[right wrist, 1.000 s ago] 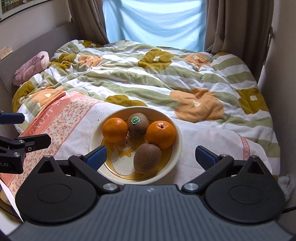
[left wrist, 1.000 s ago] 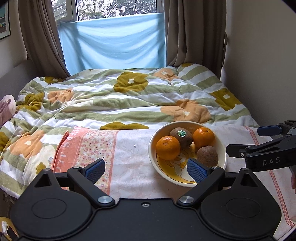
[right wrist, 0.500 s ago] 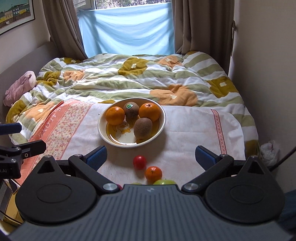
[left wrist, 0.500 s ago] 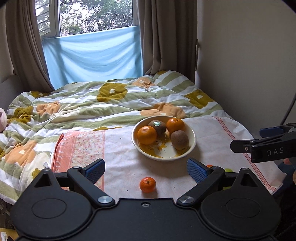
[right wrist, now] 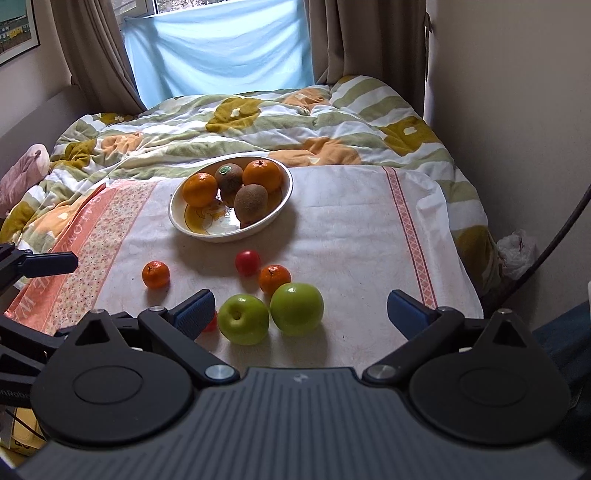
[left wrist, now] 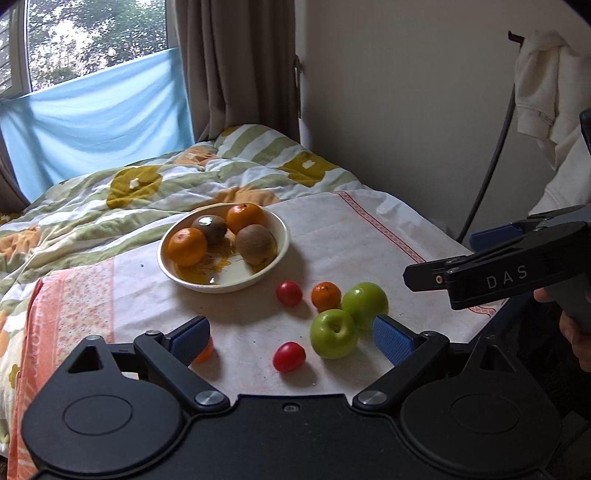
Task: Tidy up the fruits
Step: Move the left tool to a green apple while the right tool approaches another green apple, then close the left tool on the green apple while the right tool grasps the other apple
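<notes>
Bed with rumpled green-striped, orange-flowered quilt [right wrist: 258, 122] fills room. Pale blue cloth [right wrist: 221, 48] covers lower window [left wrist: 92, 33], daylight above. Brown curtains [left wrist: 236, 66] both sides. Plain cream wall [left wrist: 406, 92] right; framed picture [right wrist: 16, 29] left.

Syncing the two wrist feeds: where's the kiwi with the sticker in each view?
Left wrist: kiwi with the sticker, upper-left of centre, at the back of the bowl, between two oranges.
Right wrist: same kiwi, top centre, back of the bowl.
Shared landmark: the pair of green apples near the camera.
</notes>
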Available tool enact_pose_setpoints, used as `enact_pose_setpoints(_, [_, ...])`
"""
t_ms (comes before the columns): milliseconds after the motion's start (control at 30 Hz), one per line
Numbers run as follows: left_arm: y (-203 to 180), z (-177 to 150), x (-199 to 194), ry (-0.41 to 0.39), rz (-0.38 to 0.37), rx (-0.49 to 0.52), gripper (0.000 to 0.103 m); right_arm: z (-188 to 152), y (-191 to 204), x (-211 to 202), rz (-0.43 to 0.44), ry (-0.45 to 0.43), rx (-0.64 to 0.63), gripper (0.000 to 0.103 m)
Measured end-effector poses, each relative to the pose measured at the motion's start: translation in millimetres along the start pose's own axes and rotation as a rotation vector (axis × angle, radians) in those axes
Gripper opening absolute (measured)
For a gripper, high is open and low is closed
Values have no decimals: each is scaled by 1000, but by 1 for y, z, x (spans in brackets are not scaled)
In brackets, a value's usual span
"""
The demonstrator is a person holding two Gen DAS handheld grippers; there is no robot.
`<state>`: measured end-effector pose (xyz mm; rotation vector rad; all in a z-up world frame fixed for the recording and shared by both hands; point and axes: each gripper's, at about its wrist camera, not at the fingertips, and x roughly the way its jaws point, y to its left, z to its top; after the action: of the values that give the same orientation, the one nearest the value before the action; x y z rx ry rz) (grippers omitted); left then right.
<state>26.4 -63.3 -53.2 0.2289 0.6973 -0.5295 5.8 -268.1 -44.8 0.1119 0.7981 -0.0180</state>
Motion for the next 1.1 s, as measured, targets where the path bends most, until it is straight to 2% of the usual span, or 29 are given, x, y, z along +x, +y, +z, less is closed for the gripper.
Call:
enact_pose_setpoints(167, [-16, -7, 43, 25, -28, 47, 95, -10, -18, 27, 3, 7, 95, 103])
enact_pose_setpoints(300, [-25, -12, 74, 44, -46, 62, 94, -17, -26, 44, -9, 17, 123, 103])
enact_pose_setpoints(500, [-32, -15, 113, 80, -42, 85, 90, -19, -34, 65, 17, 27, 165, 103])
enact_pose_setpoints(767, [-34, -22, 139, 132, -81, 93, 77, -20, -30, 93, 38, 53, 170, 101])
enact_pose_setpoints(900, [-34, -22, 144, 132, -84, 96, 75, -19, -29, 103, 48, 66, 182, 98])
enact_pose_setpoints(1000, [-35, -23, 147, 140, -74, 104, 60, -19, -28, 108, 56, 75, 191, 97])
enact_pose_setpoints(1100, [-34, -23, 150, 144, -81, 113, 58, -19, -27, 112, 64, 87, 190, 93])
